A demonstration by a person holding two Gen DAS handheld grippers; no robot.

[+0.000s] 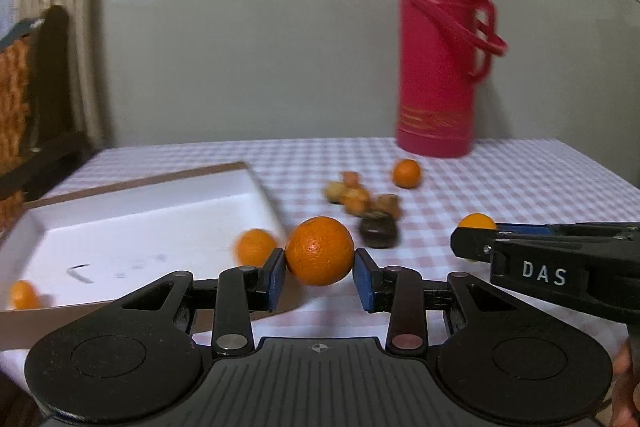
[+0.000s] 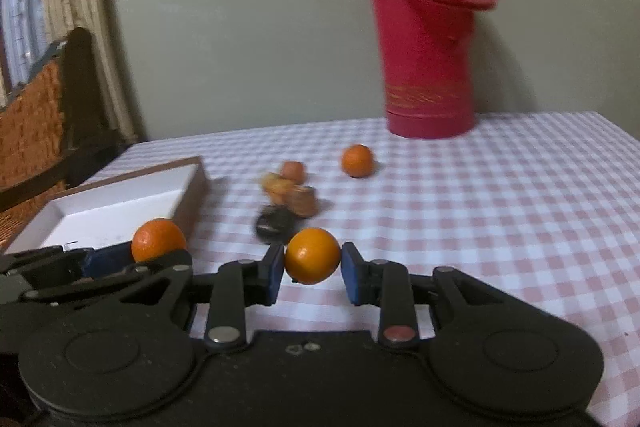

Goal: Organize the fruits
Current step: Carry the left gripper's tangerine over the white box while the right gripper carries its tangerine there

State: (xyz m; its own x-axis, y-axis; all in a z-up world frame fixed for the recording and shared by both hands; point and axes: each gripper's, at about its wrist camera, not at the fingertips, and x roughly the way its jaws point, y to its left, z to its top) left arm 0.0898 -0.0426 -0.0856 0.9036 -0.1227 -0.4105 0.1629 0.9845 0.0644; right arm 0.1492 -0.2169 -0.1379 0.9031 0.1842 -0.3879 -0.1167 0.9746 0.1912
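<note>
An orange (image 1: 320, 251) is clamped between the blue pads of the left gripper (image 1: 320, 273) and is carried clear of the checked tablecloth (image 1: 520, 179). A smaller, smoother orange fruit (image 2: 312, 255) is gripped in the same way by the right gripper (image 2: 312, 269); both pads are seen pressed against its sides. The two grippers are held side by side, the right one entering the left wrist view from the right edge.

A shallow white box (image 1: 132, 223) is located on the cloth to the left. One small orange (image 1: 24, 294) is seen inside it near its near-left corner, and another (image 1: 255, 247) appears at its right wall; whether the latter lies inside cannot be told because of blur. A further orange (image 1: 407, 173) rests on the cloth farther back, beside a blurred cluster of small brownish items (image 1: 360, 201) and a dark round object (image 1: 378, 233). A red thermos jug (image 1: 438, 59) stands upright at the rear.
</note>
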